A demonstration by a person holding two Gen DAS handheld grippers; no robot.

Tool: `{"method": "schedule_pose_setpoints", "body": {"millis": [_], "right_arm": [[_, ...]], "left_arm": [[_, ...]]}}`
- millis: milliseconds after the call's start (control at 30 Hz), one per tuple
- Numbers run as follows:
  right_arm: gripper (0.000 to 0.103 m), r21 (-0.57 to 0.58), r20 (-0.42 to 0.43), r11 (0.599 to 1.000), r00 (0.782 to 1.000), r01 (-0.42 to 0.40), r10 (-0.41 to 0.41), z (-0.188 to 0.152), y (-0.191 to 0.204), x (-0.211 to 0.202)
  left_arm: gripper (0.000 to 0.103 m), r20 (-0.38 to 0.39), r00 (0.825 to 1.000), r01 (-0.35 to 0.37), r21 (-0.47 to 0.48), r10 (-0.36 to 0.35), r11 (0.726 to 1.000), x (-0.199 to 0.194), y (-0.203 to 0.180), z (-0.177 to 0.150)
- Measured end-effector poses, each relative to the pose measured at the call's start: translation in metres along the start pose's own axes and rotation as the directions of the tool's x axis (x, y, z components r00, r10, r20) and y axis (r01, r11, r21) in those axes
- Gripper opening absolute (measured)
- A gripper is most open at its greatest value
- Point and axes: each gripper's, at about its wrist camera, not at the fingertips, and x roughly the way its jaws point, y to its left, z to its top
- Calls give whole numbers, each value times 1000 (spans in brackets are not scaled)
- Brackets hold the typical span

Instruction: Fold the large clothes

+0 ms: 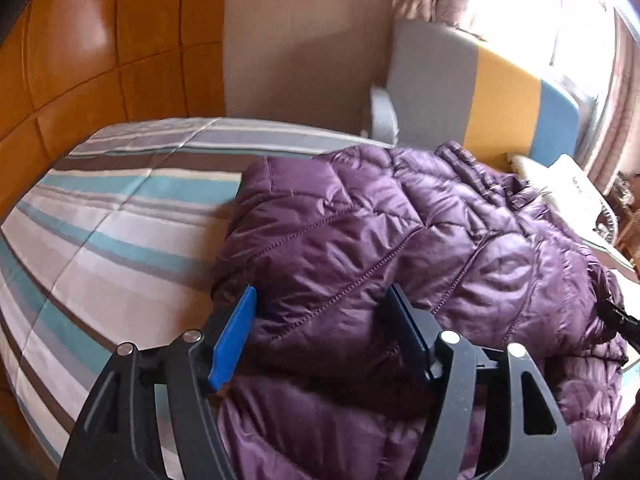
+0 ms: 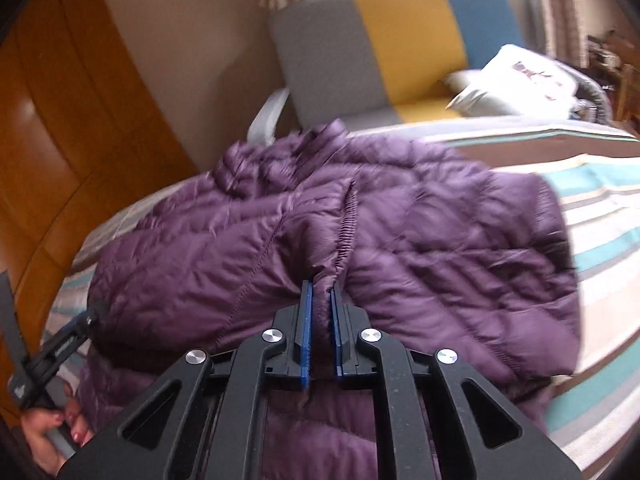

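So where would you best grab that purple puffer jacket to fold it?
Judging by its pose, pinch the purple puffer jacket at its near edge, coming from the near side of the striped bedspread. The padding is bulky, but the gathered elastic seam there is thin; the right hand-held gripper is shut on it.

1. The left wrist view looks down along its claw, close over the jacket.
2. The right wrist view does likewise, facing the chair.
3. Both share jacket, bed and chair.
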Motion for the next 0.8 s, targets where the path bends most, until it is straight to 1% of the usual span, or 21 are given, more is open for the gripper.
{"method": "schedule_pose_setpoints", "body": {"millis": [67, 200, 233, 267, 333, 367, 433, 500, 567, 600, 667, 700, 733, 800], "right_arm": [[8, 13, 5, 1000, 1000, 25, -25, 1, -10, -4], [9, 23, -71, 1000, 997, 6, -4, -6, -20, 12], [15, 28, -70, 1000, 998, 5, -3, -5, -21, 10], [17, 23, -47, 999, 999, 25, -24, -3, -21, 2], [17, 1, 34, 998, 998, 57, -57, 0, -17, -20], [17, -27, 93, 998, 994, 62, -59, 4, -9, -32], [17, -94, 134, 993, 990, 66, -53, 10, 8, -39], [17, -165, 102, 985, 994, 50, -33, 19, 29, -29], [17, -230, 53, 971, 997, 66, -55, 23, 47, -6], [17, -256, 38, 964, 997, 73, -66, 24, 52, 3], [17, -287, 11, 953, 996, 92, -93, 23, 58, 21], [17, -291, 8, 951, 995, 101, -103, 24, 58, 25], [17, -294, 0, 947, 991, 127, -133, 24, 55, 34], [17, -279, -15, 948, 987, 151, -162, 23, 47, 44]], "left_arm": [[66, 3, 1000, 0, 23, 0, 1000, 0, -6, -3], [67, -49, 999, -7, 50, 10, 999, 15, -11, -7], [67, -47, 999, -2, 47, 4, 999, 11, -12, -5], [66, -42, 999, 9, 40, -7, 999, 7, -11, -4], [67, -30, 999, 26, 19, -26, 999, -4, -8, -2], [67, -17, 999, 33, 10, -33, 999, -10, -7, 0], [68, 15, 999, 41, 20, -42, 999, -18, -13, 7], [68, 11, 998, 61, 53, -62, 997, -15, -27, 16], [68, 5, 998, 61, 85, -62, 995, -9, -40, 24], [68, -5, 998, 63, 120, -63, 991, -2, -50, 27], [68, -42, 997, 67, 176, -60, 982, 11, -66, 31], [68, -64, 996, 80, 197, -68, 977, 20, -74, 32], [69, -72, 996, 74, 211, -60, 975, 25, -77, 32], [69, -76, 997, 27, 243, -9, 970, 41, -79, 32]]}}
